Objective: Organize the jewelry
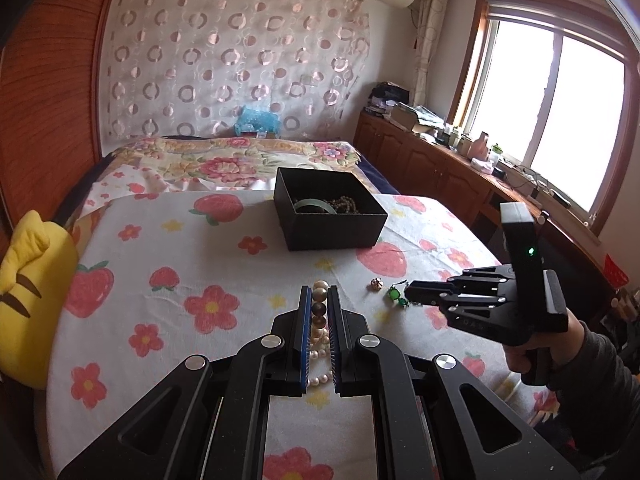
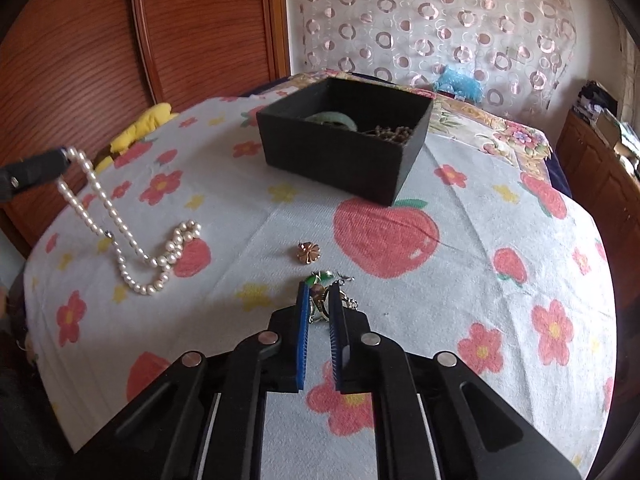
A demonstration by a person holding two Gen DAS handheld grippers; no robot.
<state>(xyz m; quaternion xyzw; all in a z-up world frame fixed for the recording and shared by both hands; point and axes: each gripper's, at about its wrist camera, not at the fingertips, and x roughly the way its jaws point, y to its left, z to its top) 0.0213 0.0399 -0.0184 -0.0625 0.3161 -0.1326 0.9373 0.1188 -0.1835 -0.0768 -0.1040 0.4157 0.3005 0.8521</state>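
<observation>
A black open box stands on the strawberry-print cloth; it holds a green bangle and a brown bead string. My left gripper is shut on a pearl necklace; in the right wrist view the necklace hangs from the left fingers, its lower loop on the cloth. My right gripper is shut on green earrings, low at the cloth; they also show in the left wrist view. A small gold flower piece lies between the earrings and the box.
A yellow plush pillow sits at the table's left edge. A bed with a floral cover lies behind the table. Wooden cabinets with clutter run under the window at right. A wooden panel stands at left.
</observation>
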